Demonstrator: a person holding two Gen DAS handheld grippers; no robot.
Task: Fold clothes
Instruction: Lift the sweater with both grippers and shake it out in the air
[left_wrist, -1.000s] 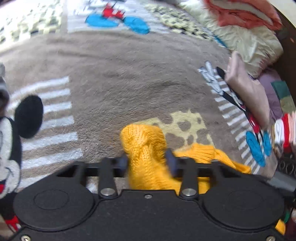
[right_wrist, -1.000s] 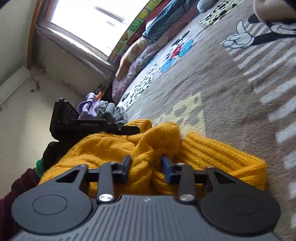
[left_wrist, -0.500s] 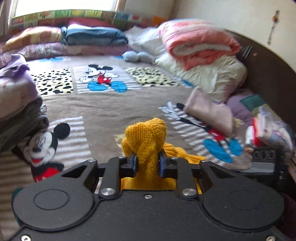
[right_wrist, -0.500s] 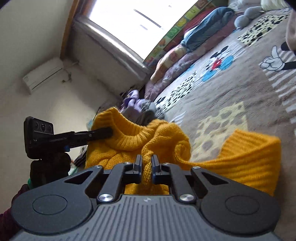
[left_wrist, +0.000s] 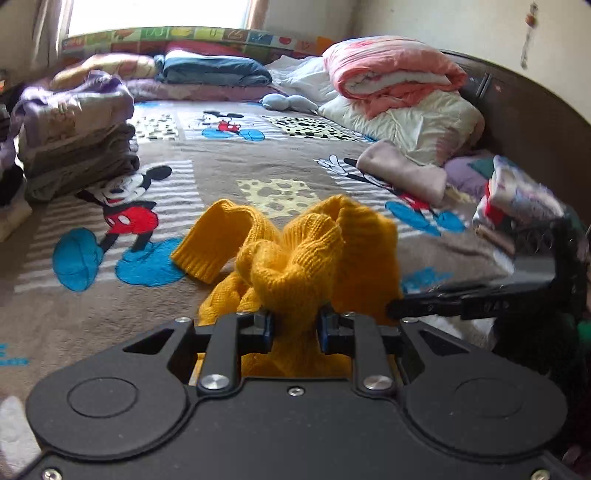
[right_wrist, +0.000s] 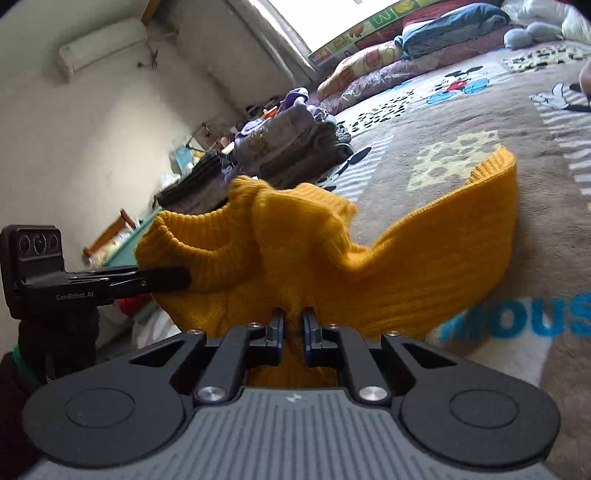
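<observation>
1. Right at our fingertips, the left gripper (left_wrist: 294, 325) is clamped on a thick bunch of the yellow sweater (left_wrist: 303, 258), its jaws held apart only by the knit between them. Half a second ago they pinched a narrower wad.
2. Just to the sweater's right, the right gripper (right_wrist: 293, 328) has its jaws nearly together on a thin fold of the same knit. A second ago both pairs of tongs stood wide open around the heap.
3. The sweater now hangs lifted between us above the blanket (left_wrist: 221, 166) rather than slumped on it, with its ribbed collar (right_wrist: 192, 240) by the left tongs and one sleeve (left_wrist: 218, 236) trailing down left of the bunch.
4. We judge that this lift serves to shake the sweater out; it is bunched, not flat, so no fold shows in it.
5. Beyond the sweater, a folded stack (left_wrist: 77, 147) sits far left and a rolled pink quilt (left_wrist: 395, 74) far right.
</observation>
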